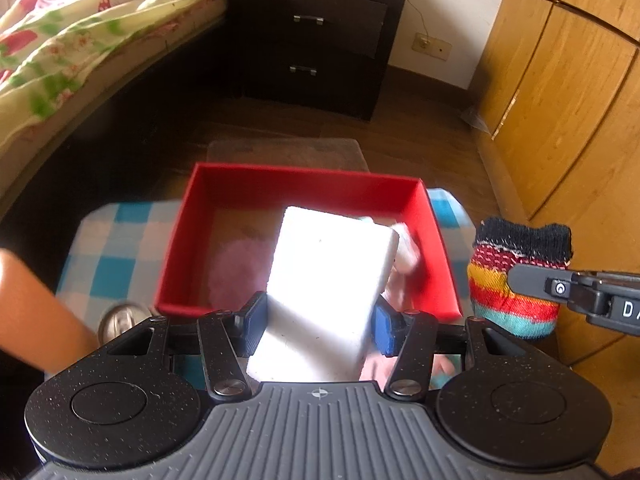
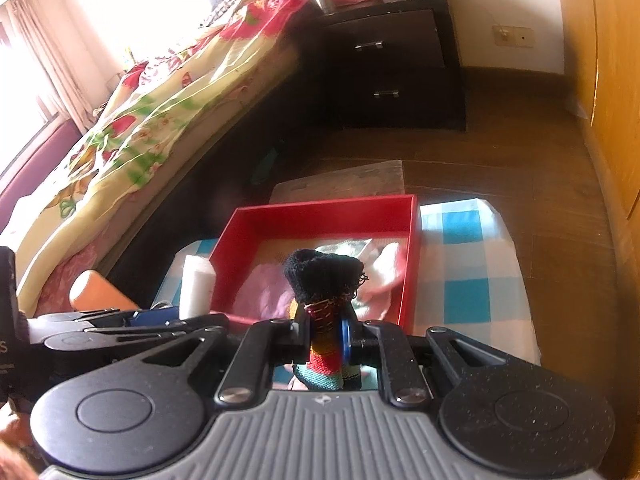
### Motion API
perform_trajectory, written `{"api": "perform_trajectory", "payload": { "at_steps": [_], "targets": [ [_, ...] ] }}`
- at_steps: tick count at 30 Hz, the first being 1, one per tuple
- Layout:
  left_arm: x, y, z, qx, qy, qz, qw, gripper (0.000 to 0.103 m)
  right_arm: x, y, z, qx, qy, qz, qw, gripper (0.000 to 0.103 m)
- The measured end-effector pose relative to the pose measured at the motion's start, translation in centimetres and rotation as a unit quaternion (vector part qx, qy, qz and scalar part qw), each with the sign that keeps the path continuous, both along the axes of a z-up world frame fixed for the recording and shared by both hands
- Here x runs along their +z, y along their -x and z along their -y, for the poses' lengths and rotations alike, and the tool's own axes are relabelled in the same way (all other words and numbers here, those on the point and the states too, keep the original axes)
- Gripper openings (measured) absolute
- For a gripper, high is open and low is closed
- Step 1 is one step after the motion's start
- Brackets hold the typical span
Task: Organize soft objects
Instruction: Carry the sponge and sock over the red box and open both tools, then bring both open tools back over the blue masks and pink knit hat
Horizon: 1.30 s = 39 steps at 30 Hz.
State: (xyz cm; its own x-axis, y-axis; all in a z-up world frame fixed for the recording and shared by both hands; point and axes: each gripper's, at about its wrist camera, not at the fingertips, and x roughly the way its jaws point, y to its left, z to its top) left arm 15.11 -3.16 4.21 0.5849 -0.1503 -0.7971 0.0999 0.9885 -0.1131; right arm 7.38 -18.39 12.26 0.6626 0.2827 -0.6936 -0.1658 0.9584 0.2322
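A: What is the largest thing ahead of the grippers?

B: The bed (image 2: pixel 132 120), up and to the left of both, under a flowered cover. Past its end stands a dark nightstand (image 1: pixel 316 40) with two drawers. A wooden wardrobe (image 1: pixel 568 92) runs along the right side.

A: And closer in?

B: A blue and white checked cloth (image 2: pixel 468 264) lies below both grippers. On it sits an open red box (image 1: pixel 304 184), straight ahead of the left gripper (image 1: pixel 316 320) and just ahead of the right gripper (image 2: pixel 326 330). Pale soft items lie blurred inside the box, a pink one on the left.

A: What does the left gripper carry?

B: A white sponge (image 1: pixel 328 292). The blue pads press its two sides, so the jaws stand partly apart around it. The block juts forward over the box's near wall.

A: And the right one?

B: Its jaws are pressed together on a striped sock (image 2: pixel 324 320), pinched thin between the pads. The black cuff sticks up ahead of the fingers, in front of the box. From the left wrist view, the sock hangs just right of the box, off its right wall.

A: Anything else?

B: An orange shape (image 2: pixel 100 292) sits to the left of the left gripper; what it is cannot be told.
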Motion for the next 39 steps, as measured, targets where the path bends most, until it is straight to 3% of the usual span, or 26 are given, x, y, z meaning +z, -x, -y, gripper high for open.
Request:
{"api": "perform_trajectory", "payload": {
  "at_steps": [18,20,21,22,23,24,26,31,39],
  "targets": [
    [-2.8,-6.0,-1.0,0.033,0.016,-0.005,0.9993,0.055,-2.8,-6.9,-1.1,-0.016,-0.013,-0.001,1.0,0.0],
    [-2.8,-6.3,-1.1,0.037,0.013,0.003,0.9992,0.061,-3.2,-7.3,-1.2,-0.02,-0.012,0.004,1.0,0.0],
    [-2.8,-6.4,-1.2,0.04,0.011,0.008,0.9991,0.071,-3.3,-7.3,-1.4,-0.025,-0.004,0.014,1.0,0.0],
    [-2.9,-6.5,-1.2,0.041,0.009,0.009,0.9991,0.078,-3.5,-7.4,-1.5,-0.029,0.005,0.025,0.999,0.002],
    [-2.8,-6.5,-1.1,0.041,0.006,0.012,0.9991,0.088,-3.6,-7.5,-1.6,-0.031,0.015,0.031,0.999,0.019],
    [-2.7,-6.4,-1.0,0.042,0.002,0.015,0.999,0.09,-3.5,-7.5,-1.7,-0.034,0.022,0.031,0.999,0.042],
    [-2.4,-6.0,-0.9,0.034,-0.01,0.019,0.9992,0.091,-3.3,-7.3,-1.6,-0.034,0.025,0.032,0.999,0.06],
    [-0.9,-4.1,-1.2,0.033,-0.001,0.016,0.9993,0.092,-1.7,-6.0,-0.9,-0.033,-0.009,0.022,0.999,0.06],
    [-0.8,1.3,-0.1,0.003,-0.016,0.001,0.9999,0.096,-0.4,0.0,-1.2,-0.027,0.03,0.021,0.999,0.06]
  ]
}}
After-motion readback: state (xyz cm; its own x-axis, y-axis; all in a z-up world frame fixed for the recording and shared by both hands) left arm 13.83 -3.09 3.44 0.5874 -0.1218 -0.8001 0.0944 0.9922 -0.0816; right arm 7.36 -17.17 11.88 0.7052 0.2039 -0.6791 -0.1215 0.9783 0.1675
